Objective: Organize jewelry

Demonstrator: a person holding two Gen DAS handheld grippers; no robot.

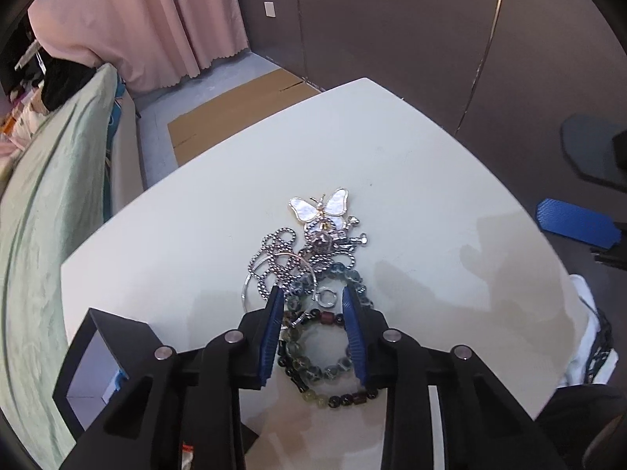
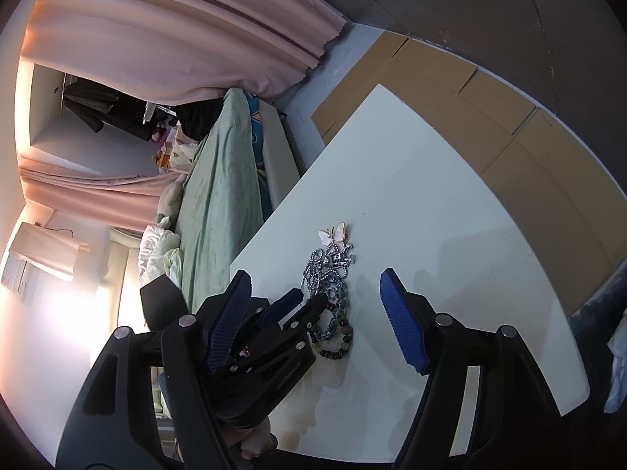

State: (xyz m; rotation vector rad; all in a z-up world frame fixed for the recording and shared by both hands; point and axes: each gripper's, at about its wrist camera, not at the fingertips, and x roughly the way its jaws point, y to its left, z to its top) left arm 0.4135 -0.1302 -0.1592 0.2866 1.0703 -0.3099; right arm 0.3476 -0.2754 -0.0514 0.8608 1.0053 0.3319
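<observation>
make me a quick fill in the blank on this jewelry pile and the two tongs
1. The brooch at the far end of the jewelry pile is shaped like a ____.
2. The pile lies on a ____ table.
3. The pads of the left tongs are coloured ____.
4. The right tongs have their jaws ____, with nothing held.

Missing words: butterfly; white; blue; open

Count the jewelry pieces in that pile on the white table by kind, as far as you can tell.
Beaded bracelets: 2
Ball chain: 1
Butterfly brooch: 1
Thin hoop: 1
Small ring: 1
Total: 6 distinguishable; the tangle may hide more.
</observation>
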